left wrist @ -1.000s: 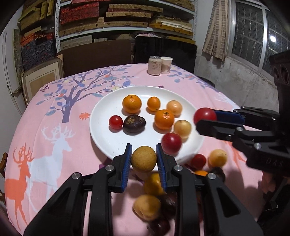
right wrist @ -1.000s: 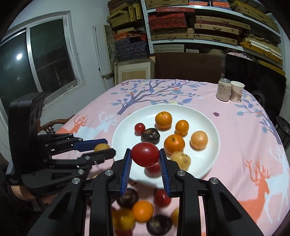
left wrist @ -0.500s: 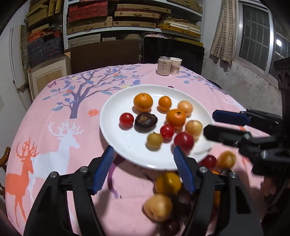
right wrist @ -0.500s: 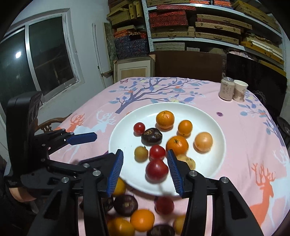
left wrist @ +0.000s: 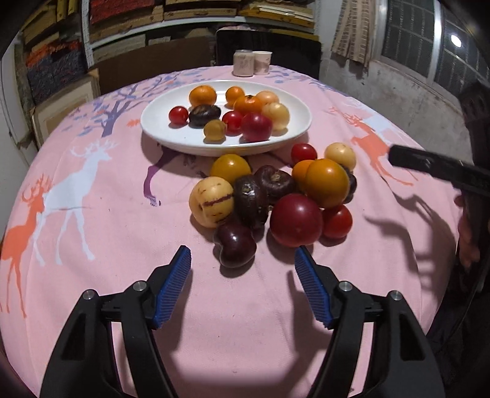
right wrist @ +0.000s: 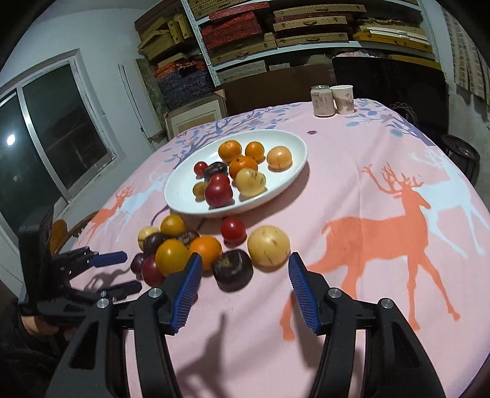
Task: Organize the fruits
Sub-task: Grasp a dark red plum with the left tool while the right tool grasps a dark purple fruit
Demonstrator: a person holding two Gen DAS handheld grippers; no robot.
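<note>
A white plate point(left wrist: 294, 104) point(right wrist: 294, 144) holds several fruits: oranges, red tomatoes, a dark plum, yellow fruits. A pile of loose fruit point(left wrist: 275, 196) point(right wrist: 196, 248) lies on the pink cloth in front of the plate. My left gripper point(left wrist: 243, 260) is open and empty, just short of a dark plum point(left wrist: 235, 247). My right gripper point(right wrist: 245, 263) is open and empty, with a dark fruit point(right wrist: 232, 269) and a yellow fruit point(right wrist: 269, 246) just ahead of it. The left gripper also shows in the right wrist view point(right wrist: 118, 271), open. One finger of the right gripper shows in the left wrist view point(left wrist: 435, 167).
A can point(right wrist: 322, 100) and a paper cup point(right wrist: 343, 98) stand at the table's far edge. A dark chair back point(left wrist: 266, 46) and shelves of boxes point(right wrist: 275, 27) are behind the table. A window point(right wrist: 46, 134) is on the left.
Both grippers opened and dropped their fruits, a yellow one and a red tomato, onto the plate. Both then pulled back from the plate toward the near side of the loose pile.
</note>
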